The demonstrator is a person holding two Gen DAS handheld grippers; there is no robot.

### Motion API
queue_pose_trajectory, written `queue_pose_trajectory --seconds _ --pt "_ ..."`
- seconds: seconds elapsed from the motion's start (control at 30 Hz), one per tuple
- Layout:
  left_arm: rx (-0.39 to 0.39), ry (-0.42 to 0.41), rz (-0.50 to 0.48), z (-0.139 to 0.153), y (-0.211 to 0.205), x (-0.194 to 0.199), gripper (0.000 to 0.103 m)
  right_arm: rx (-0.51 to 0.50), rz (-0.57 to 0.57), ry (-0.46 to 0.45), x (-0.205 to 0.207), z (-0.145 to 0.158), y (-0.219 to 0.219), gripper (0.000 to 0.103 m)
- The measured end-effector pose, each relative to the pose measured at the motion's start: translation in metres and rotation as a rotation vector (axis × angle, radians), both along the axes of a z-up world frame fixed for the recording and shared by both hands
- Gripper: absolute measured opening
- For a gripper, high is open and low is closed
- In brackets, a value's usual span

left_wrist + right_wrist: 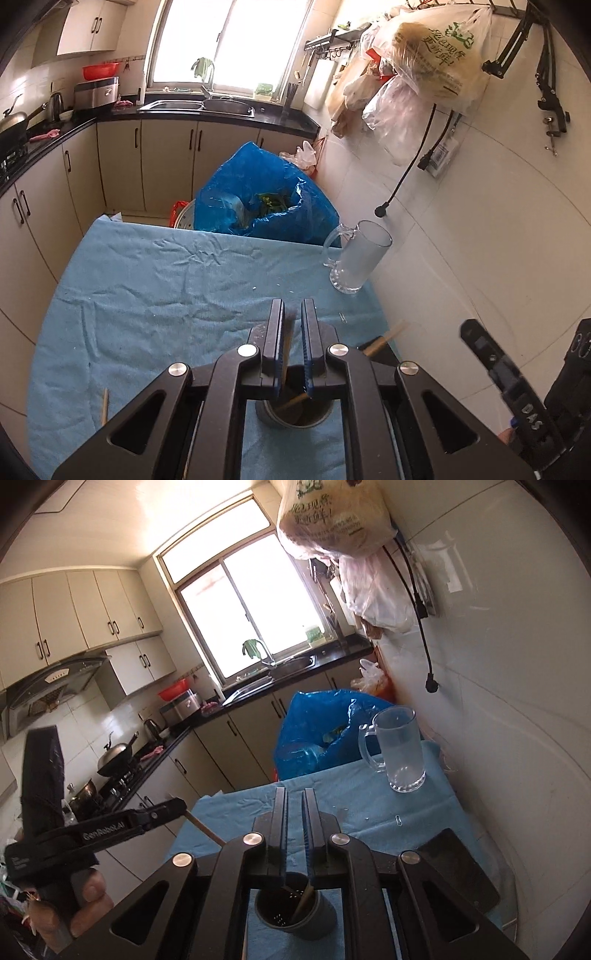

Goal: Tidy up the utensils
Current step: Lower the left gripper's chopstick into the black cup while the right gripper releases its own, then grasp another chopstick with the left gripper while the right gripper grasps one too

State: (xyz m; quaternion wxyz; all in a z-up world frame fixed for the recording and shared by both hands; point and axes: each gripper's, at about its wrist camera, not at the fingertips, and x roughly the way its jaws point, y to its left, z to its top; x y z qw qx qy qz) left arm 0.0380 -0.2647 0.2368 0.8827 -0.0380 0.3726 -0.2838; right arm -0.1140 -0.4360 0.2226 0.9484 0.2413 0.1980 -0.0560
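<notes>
A thin wooden chopstick point(105, 406) lies loose on the blue cloth-covered desk point(155, 288) at its near left edge. The left gripper point(291, 314) is clenched on a second wooden chopstick point(205, 829). From the right wrist view this one sticks out past the gripper's tip, slanting down towards the desk, with the person's left hand point(88, 897) wrapped around the handle.

Near the middle of the desk's front edge stands a dark round perforated utensil holder point(295, 912), with a brown stick point(304, 901) leaning inside it. The right gripper point(294, 794) hangs directly over the holder with its jaws nearly together. Whether its pads press on that stick cannot be told.

Behind the desk sits a crumpled blue plastic bag point(258, 192). Further right, a clear glass mug with a handle point(356, 254) stands upright at the desk's far right corner by the white tiled wall. A flat dark slab point(458, 867) lies at the near right edge.
</notes>
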Motion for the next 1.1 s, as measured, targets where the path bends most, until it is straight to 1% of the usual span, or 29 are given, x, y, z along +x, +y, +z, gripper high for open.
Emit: queue_pose_trajectory --seconds 0.03,0.07,0.1,0.13,0.17,0.2,0.27,0.3,0.37,0.47,0.53,0.63,0.73,0.77,0.83,0.93,1.0,1.03,1.1 --pt "-0.003 -0.005 -0.001 0.002 0.002 -0.004 0.008 0.002 0.0 -0.012 -0.006 0.003 0.0 0.017" --pt "-0.005 -0.012 -0.003 0.005 0.005 -0.009 0.01 0.003 0.0 -0.023 -0.011 0.006 0.001 0.024" --pt "-0.008 -0.018 -0.004 0.007 0.008 -0.014 0.018 0.003 0.0 -0.043 -0.024 0.01 0.002 0.028" --pt "-0.014 -0.025 -0.002 0.011 0.014 -0.021 0.024 0.002 0.001 -0.057 -0.03 0.013 0.003 0.035" --pt "-0.022 -0.032 0.002 0.013 0.019 -0.026 0.034 -0.001 0.003 -0.077 -0.041 0.016 0.004 0.042" --pt "-0.028 -0.043 0.011 0.014 0.027 -0.034 0.037 -0.008 0.004 -0.106 -0.056 0.017 0.007 0.044" --pt "-0.03 -0.063 0.033 0.012 0.047 -0.052 0.037 -0.019 0.008 -0.125 -0.074 0.017 0.015 0.059" --pt "-0.03 -0.067 0.038 0.01 0.053 -0.057 0.037 -0.021 0.021 -0.126 -0.081 0.013 0.02 0.061" --pt "-0.018 -0.071 0.067 -0.001 0.077 -0.075 0.037 -0.002 0.06 -0.12 -0.091 0.001 0.03 0.062" --pt "0.013 -0.061 0.106 -0.027 0.11 -0.098 0.039 0.02 0.124 -0.049 -0.094 -0.027 0.048 0.061" --pt "0.059 -0.027 0.136 -0.053 0.134 -0.11 0.039 0.051 0.175 -0.002 -0.092 -0.05 0.062 0.061" --pt "0.11 0.046 0.161 -0.085 0.162 -0.118 0.039 0.128 0.251 0.071 -0.082 -0.081 0.079 0.061" --pt "0.13 0.106 0.194 -0.107 0.183 -0.117 0.039 0.144 0.288 0.133 -0.073 -0.099 0.1 0.061" --pt "0.131 0.133 0.198 -0.115 0.19 -0.114 0.039 0.143 0.302 0.144 -0.07 -0.102 0.108 0.061" --pt "0.137 0.165 0.202 -0.129 0.2 -0.111 0.039 0.14 0.292 0.147 -0.068 -0.108 0.118 0.062" --pt "0.129 0.213 0.195 -0.143 0.207 -0.101 0.039 0.137 0.3 0.17 -0.06 -0.116 0.131 0.061" --pt "0.137 0.25 0.196 -0.155 0.209 -0.09 0.039 0.117 0.296 0.196 -0.055 -0.122 0.134 0.061" --pt "0.14 0.261 0.198 -0.157 0.205 -0.084 0.038 0.116 0.301 0.199 -0.053 -0.126 0.135 0.061" --pt "0.137 0.29 0.186 -0.164 0.2 -0.073 0.033 0.13 0.335 0.23 -0.047 -0.133 0.137 0.061"
